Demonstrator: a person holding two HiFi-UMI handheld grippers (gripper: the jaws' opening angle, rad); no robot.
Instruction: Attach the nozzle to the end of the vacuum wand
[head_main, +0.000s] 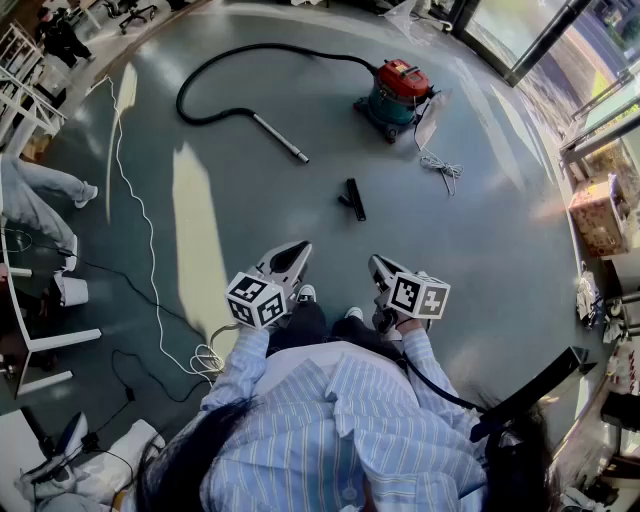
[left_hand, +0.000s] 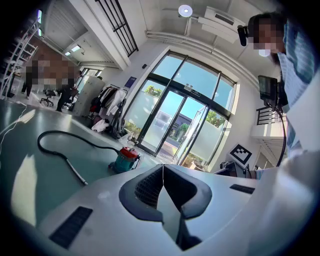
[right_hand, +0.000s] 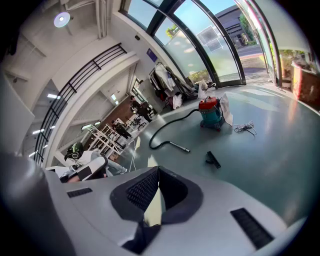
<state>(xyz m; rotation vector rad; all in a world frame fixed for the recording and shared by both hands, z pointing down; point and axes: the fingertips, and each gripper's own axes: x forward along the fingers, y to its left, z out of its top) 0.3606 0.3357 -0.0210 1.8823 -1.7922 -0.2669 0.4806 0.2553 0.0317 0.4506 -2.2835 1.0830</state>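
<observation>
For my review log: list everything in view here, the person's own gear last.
vacuum cleaner: one, red lid, teal drum, far floor
hose: one, black, looping left from the vacuum cleaner
wand: one, silver, on the floor at the hose's end
nozzle: one, black, on the floor, apart from the wand
cord: one, white, bundled beside the vacuum cleaner
cable: one, white, trailing along the left floor
left hand-held gripper: one, white, shut, empty
right hand-held gripper: one, white, shut, empty
shirt: one, blue-striped, bottom of head view
</observation>
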